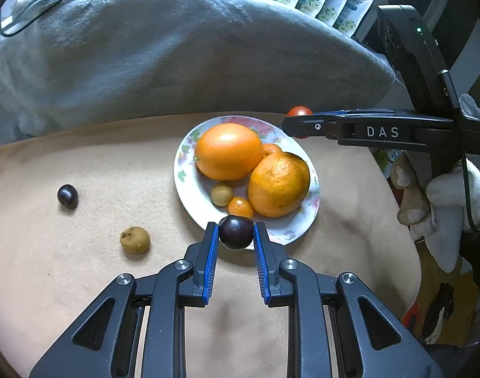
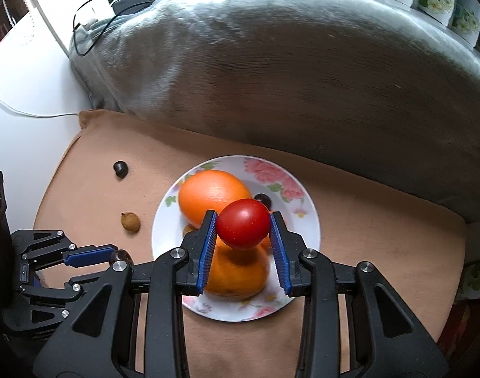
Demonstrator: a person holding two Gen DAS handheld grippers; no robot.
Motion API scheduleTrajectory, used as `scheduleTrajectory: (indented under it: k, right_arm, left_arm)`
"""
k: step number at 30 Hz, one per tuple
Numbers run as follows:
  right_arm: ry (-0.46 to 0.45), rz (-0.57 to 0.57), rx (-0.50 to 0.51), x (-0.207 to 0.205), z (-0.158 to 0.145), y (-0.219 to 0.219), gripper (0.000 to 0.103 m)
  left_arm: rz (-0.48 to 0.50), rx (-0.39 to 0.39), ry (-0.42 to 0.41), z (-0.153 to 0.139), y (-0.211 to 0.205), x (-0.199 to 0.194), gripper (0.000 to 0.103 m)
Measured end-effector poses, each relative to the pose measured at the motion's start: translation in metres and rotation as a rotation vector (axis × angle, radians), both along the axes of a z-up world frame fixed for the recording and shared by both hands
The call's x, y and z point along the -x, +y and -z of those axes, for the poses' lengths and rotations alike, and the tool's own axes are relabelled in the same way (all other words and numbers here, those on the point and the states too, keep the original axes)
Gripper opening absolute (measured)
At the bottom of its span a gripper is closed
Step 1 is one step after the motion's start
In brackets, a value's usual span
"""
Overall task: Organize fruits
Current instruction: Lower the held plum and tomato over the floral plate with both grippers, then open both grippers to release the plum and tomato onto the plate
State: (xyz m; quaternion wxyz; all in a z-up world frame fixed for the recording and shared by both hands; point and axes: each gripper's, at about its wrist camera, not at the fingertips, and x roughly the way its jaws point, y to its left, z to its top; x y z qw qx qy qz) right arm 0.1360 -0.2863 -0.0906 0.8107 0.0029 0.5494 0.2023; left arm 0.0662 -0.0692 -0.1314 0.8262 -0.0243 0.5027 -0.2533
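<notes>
A: How far along was it?

B: Well over halfway, I'd judge. The plate (image 1: 184, 170) already held two oranges (image 1: 228, 151), a small tan fruit (image 1: 222, 194), a little orange tomato (image 1: 240, 207) and, in the right wrist view, a dark grape (image 2: 263, 200) behind the red one.

A: And the grippers?

B: Both were loaded. The left gripper (image 1: 235, 233) was clenched on a dark plum (image 1: 236, 231), hanging just at the plate's six o'clock rim. The right gripper (image 2: 243, 228) was clamped on a red tomato (image 2: 243, 223), directly above the fruit pile; from the left wrist view it sat at the plate's one o'clock edge.

A: So neither had been set down?

B: No, each fruit sat between blue pads (image 1: 212, 252), clear of the dish.

A: What was left on the cloth?

B: Two pieces on the tan cloth (image 1: 82, 283), both well apart from the plate, off toward its nine o'clock: another dark fruit (image 1: 67, 195) farther out, and a brownish fruit (image 1: 135, 239) nearer, around eight o'clock.

A: So four placements remained?

B: By my reckoning: drop the two held ones, then fetch those two. The crowded plate looked like the main risk, as round fruit could roll off.
</notes>
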Motion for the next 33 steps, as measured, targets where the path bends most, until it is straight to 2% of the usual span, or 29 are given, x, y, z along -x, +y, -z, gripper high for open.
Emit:
scheduleTrajectory:
  k: [9, 29, 33]
  right_arm:
    - [0.009, 0.001, 0.003, -0.01, 0.009, -0.01, 0.035]
    - [0.04, -0.007, -0.018, -0.021, 0.021, -0.011, 0.036]
    - [0.029, -0.009, -0.026, -0.02, 0.019, -0.011, 0.049]
  left_arm:
    - [0.002, -0.028, -0.004, 0.005, -0.008, -0.004, 0.021]
    - [0.028, -0.034, 0.013, 0.012, -0.026, -0.017, 0.022]
    - [0.029, -0.035, 0.013, 0.011, -0.026, -0.018, 0.022]
